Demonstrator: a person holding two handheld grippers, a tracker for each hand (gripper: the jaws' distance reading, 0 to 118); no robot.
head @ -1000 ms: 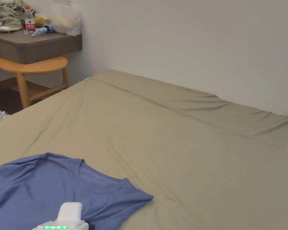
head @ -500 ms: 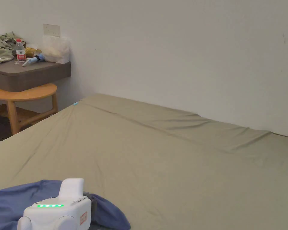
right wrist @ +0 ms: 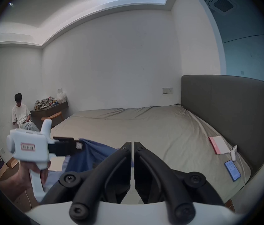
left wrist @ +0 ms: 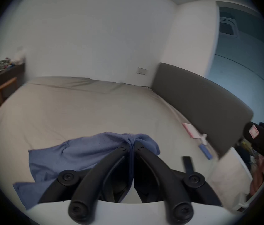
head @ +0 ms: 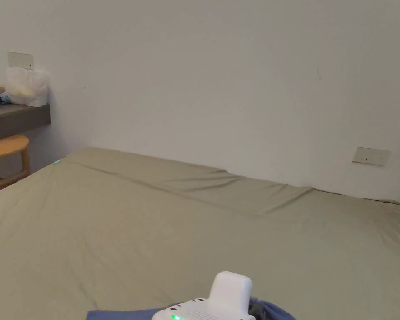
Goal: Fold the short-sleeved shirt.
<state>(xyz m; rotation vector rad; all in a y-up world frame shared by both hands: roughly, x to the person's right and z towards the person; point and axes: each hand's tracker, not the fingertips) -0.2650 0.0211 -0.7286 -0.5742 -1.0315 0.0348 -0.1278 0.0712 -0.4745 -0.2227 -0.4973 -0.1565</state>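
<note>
Left gripper view: the left gripper (left wrist: 131, 145) has its fingers clamped on a bunched fold of the blue short-sleeved shirt (left wrist: 86, 153), lying rumpled at the bed's (left wrist: 82, 108) near edge. The right gripper (right wrist: 132, 145) is closed, empty. Folding looks barely begun. A booklet (right wrist: 219, 145) and phone (right wrist: 232, 170) lie well right, clear.

Wide bed (head: 203, 225) under an olive sheet, lightly creased along the far wall. Dark grey headboard (right wrist: 230, 108) at one end. Near the headboard, on the sheet: a pink-edged booklet (right wrist: 219, 145), a white controller (right wrist: 233, 153) on a cable, a phone (right wrist: 232, 170) with its screen lit. Cluttered bench (right wrist: 50, 109) in the corner, wooden stool (right wrist: 52, 116) beside. Seated person (right wrist: 21, 113) against the wall.
</note>
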